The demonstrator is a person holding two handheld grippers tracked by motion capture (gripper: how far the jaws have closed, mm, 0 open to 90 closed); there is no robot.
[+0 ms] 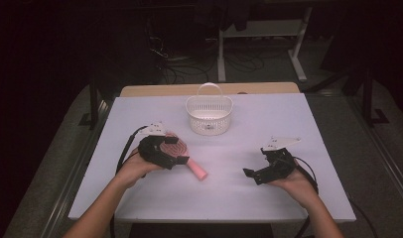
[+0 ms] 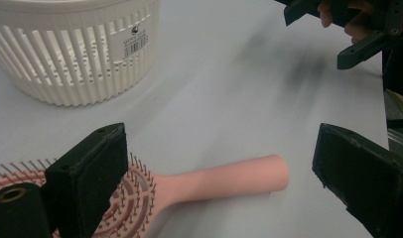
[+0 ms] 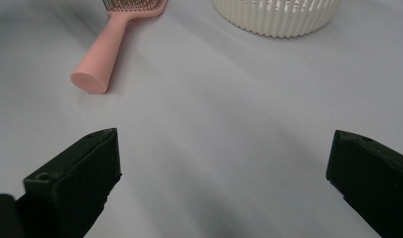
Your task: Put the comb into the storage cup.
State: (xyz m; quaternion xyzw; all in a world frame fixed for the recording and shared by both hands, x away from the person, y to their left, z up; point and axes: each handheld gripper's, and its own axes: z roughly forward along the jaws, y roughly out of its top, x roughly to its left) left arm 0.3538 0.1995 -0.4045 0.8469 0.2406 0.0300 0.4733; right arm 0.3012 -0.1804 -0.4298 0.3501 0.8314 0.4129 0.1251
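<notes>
Your left tool, at the lower left of the high view, hangs over the pink hairbrush with its jaws spread wide; in the left gripper view the brush handle lies between them on the worktop, untouched by either pad. Your right tool, lower right of that view, also stands open over bare surface, well apart from the brush. The brush lies flat, bristles up, handle pointing toward the frame's lower middle. Beyond it, upper centre, stands the white slatted basket, with nothing inside as far as can be seen. Judging by this, the grasp is not yet made; lifting the brush and placing it in the basket remain.
</notes>
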